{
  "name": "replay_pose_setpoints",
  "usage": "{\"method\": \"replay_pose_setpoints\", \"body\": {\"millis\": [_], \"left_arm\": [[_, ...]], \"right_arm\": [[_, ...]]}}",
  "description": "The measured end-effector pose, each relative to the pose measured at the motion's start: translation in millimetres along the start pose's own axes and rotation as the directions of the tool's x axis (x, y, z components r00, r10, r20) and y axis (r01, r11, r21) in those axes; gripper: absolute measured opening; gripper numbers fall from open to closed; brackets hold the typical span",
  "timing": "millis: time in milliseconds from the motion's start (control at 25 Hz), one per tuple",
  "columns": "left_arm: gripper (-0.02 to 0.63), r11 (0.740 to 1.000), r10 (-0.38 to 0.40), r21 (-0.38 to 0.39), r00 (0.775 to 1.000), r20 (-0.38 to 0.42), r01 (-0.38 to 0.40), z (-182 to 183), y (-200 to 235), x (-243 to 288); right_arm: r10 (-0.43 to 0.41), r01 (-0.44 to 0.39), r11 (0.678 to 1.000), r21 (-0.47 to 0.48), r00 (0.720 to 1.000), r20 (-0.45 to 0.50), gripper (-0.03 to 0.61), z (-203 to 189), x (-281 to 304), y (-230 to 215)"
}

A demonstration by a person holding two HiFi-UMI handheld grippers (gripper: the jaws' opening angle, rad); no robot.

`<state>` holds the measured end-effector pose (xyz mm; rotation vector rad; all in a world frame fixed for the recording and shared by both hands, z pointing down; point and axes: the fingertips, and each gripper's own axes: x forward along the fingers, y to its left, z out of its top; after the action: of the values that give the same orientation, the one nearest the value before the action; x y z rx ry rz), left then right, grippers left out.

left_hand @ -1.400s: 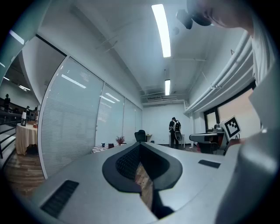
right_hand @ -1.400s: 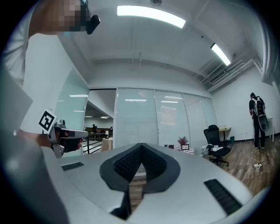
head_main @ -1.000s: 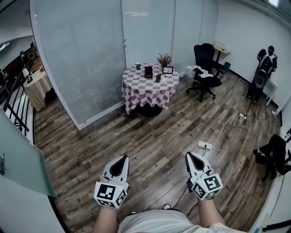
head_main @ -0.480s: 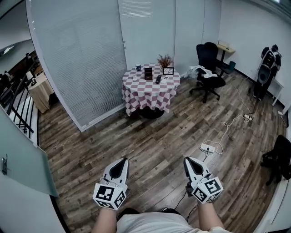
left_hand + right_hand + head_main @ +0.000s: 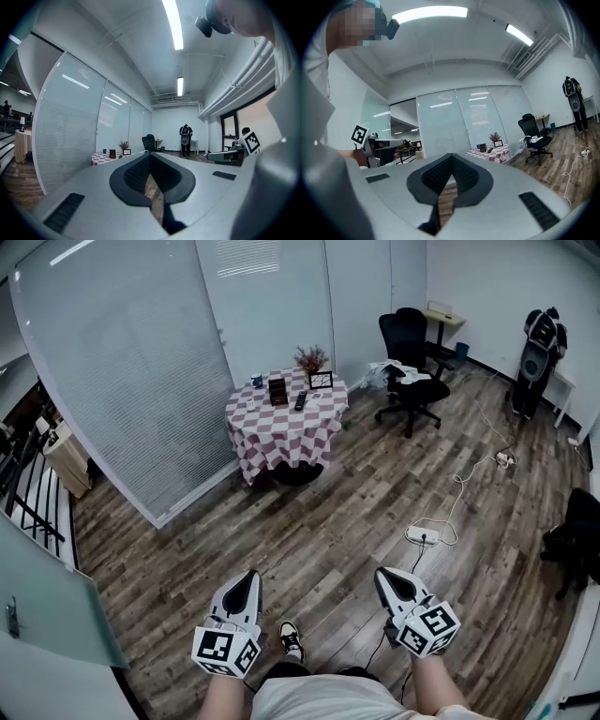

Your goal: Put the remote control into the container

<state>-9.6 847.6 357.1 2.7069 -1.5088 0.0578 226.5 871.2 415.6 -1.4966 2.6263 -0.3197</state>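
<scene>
Not started: the remote (image 5: 300, 400) lies on the far surface (image 5: 281, 434) near the container (image 5: 277, 391). Left gripper (image 5: 250, 575) and right gripper (image 5: 383, 574) are closed and empty.

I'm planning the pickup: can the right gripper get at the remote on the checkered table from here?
Probably not yet. The right gripper, shut, is close to the person, while the remote lies on the checkered table across open wood floor. Nothing blocks the way; it looks too far.
</scene>
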Motion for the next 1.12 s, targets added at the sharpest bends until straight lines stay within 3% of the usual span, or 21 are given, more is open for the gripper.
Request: {"method": "replay_pose_setpoints", "body": {"millis": [160,360,680,880,1120], "left_arm": [[0.005,0.999,-0.033,-0.01,0.999,0.017,0.033,-2.3,6.6,37.3],[0.005,0.995,-0.091,-0.025,0.996,0.026,0.092,0.7,35.2,78.3],[0.005,0.992,-0.107,-0.06,0.994,0.026,0.108,6.3,135.1,129.4],[0.005,0.995,-0.094,-0.03,0.995,0.018,0.095,5.1,199.7,149.1],[0.005,0.993,-0.098,-0.057,0.995,0.027,0.099,7.9,253.0,178.1]], "right_arm": [[-0.004,0.003,0.998,-0.067,1.0,-0.017,0.012,8.3,14.7,-17.6],[-0.053,0.051,0.997,-0.066,0.998,-0.021,0.012,17.7,58.1,-36.4],[-0.063,0.058,0.996,-0.073,0.996,-0.066,0.012,29.8,178.0,-32.6],[-0.041,0.034,0.995,-0.092,0.996,-0.073,0.012,36.5,261.0,-17.5],[-0.041,0.03,0.993,-0.115,0.995,-0.09,0.012,39.2,321.0,-12.4]]}}
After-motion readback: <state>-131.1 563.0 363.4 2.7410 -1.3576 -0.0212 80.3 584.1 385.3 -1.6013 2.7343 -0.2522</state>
